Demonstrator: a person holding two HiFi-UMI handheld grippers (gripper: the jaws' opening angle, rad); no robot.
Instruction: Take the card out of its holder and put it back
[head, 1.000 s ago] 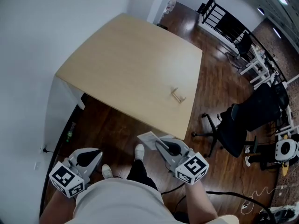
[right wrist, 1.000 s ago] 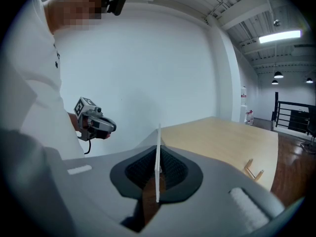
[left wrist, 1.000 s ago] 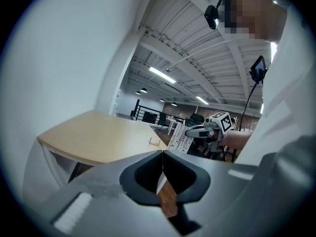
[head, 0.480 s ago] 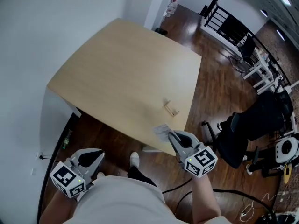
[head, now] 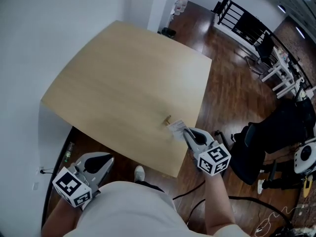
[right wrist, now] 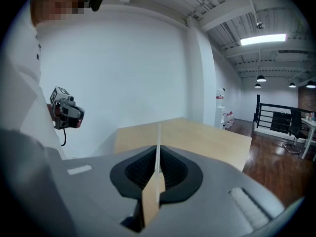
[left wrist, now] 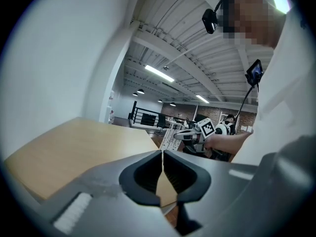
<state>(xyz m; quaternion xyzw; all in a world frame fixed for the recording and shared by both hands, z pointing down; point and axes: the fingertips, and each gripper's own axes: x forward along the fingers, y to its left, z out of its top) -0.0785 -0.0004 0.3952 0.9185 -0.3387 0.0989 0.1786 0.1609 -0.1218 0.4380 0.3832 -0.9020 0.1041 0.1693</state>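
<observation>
Right tool [head: 187, 132] pinches the card [head: 177, 126] just beside the holder [head: 167, 119] on the bench [head: 123, 68] — left tool [head: 101, 159] closed, empty.

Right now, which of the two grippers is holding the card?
The right gripper, over the table's near edge, its jaws clamped on the thin white card. The left gripper is shut on nothing, held off the table.

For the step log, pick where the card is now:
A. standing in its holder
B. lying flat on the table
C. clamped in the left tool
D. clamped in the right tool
D: the right tool is shut on the card, which shows edge-on between its jaws in the right gripper view, just short of the holder on the table. The left tool is shut on nothing.
</observation>
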